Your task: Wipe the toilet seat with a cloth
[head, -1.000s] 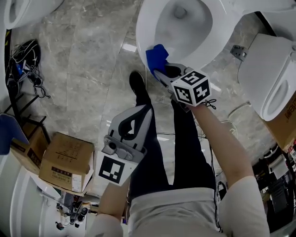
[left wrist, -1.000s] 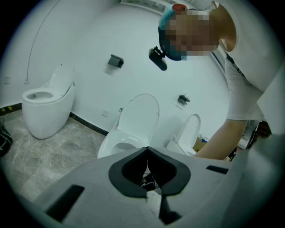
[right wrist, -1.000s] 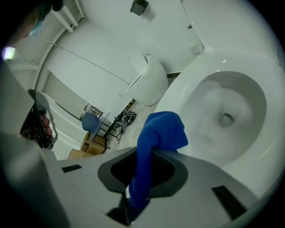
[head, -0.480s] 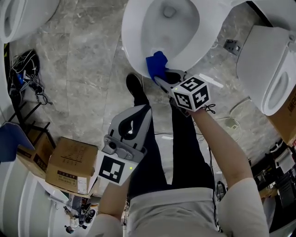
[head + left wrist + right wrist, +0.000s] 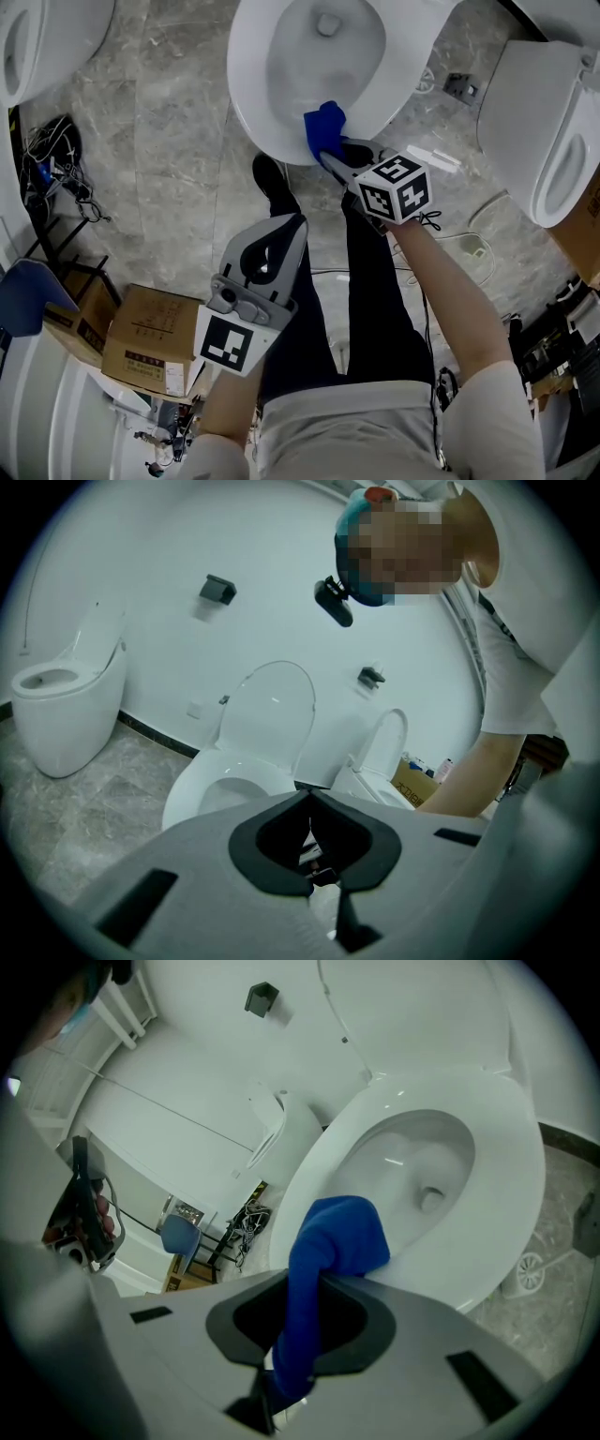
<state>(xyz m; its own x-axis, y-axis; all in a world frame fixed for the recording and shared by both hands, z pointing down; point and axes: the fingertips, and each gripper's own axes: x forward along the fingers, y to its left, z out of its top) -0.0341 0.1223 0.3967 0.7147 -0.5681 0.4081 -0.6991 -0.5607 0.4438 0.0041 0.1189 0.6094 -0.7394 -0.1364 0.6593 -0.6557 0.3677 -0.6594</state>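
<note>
Right gripper (image 5: 330,155) has its jaws clamped on the bunched-up blue cloth (image 5: 323,122), which is pressed onto the front edge of the white oval toilet seat (image 5: 246,89). Left gripper (image 5: 292,223) hangs over the person's dark trouser leg (image 5: 305,328), jaws closed on nothing.

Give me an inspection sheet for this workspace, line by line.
Surface: white toilet seat, no soiling visible; grey marbled floor.
Job's things: blue cloth pressed on the seat's near rim.
Clutter: cardboard box at lower left.
Grippers: right gripper shut on the blue cloth; left gripper shut, empty, near the person's leg.
Cables: tangled cable bundle on the floor at left; thin white cord at right.
Surroundings: other toilets at left and right; blue chair.
</note>
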